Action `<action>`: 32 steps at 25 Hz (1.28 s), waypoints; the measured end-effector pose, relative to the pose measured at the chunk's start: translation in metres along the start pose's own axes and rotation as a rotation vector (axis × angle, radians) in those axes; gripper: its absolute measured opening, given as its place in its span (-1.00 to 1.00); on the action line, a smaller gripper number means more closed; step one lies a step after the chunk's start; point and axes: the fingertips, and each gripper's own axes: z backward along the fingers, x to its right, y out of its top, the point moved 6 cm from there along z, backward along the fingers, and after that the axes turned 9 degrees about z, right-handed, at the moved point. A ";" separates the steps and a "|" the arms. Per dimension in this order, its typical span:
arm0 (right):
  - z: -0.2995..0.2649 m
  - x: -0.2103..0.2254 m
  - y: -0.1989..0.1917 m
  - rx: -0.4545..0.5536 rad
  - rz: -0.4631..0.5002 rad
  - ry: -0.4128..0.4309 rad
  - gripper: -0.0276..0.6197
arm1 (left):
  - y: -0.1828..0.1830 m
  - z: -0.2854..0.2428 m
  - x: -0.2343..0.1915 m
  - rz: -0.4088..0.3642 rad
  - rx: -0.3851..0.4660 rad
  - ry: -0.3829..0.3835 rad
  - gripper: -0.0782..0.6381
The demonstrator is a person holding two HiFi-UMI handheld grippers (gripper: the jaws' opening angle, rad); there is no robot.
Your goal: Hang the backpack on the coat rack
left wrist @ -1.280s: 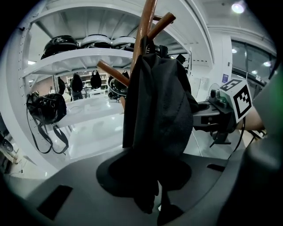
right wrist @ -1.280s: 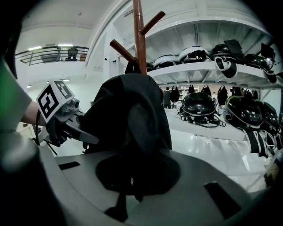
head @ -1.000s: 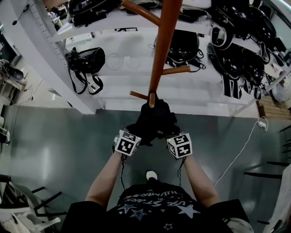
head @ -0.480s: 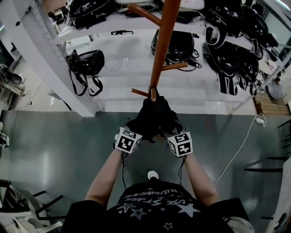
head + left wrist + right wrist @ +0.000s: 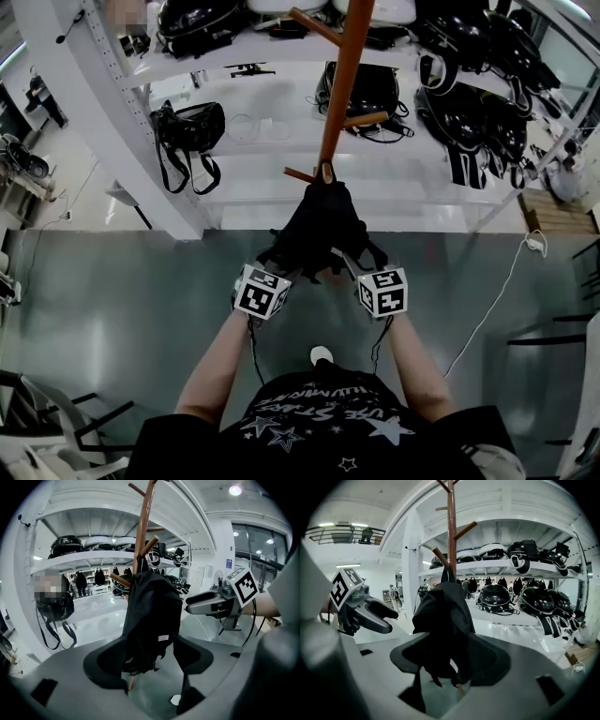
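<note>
Jaws of the left gripper (image 5: 150, 663) stand wide apart, having just been opening, and grip nothing. The lower end of the black backpack (image 5: 152, 620) shows in the gap between them, unclamped. The right gripper (image 5: 450, 667) matches it: its jaws have just been opening too and are spread and released, with the same backpack (image 5: 443, 620) hanging in line with their gap.

From the head view, the left gripper (image 5: 279, 272) and the right gripper (image 5: 362, 274) flank the bottom of the backpack (image 5: 319, 230) on either side, each on a bare forearm (image 5: 220, 361) reaching out from the person. The backpack hangs by its top from a short wooden peg (image 5: 327, 172) on the brown coat rack (image 5: 343, 84), its body drooping against the pole.

Below lies a grey-green floor (image 5: 122, 300). Behind the coat rack stand white shelves (image 5: 234, 145) carrying a black shoulder bag (image 5: 187, 127) and rows of dark helmets (image 5: 494, 595).
</note>
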 end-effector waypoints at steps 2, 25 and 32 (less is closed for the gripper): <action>0.012 -0.008 0.002 0.010 -0.004 -0.015 -0.12 | -0.007 0.017 0.005 -0.011 0.017 -0.001 0.11; 0.185 -0.172 -0.004 0.104 -0.067 -0.188 -0.79 | -0.131 0.224 0.036 0.062 0.220 -0.030 -0.64; 0.226 -0.190 -0.030 0.051 -0.103 -0.253 -0.88 | -0.166 0.229 0.058 0.060 0.144 -0.102 -0.67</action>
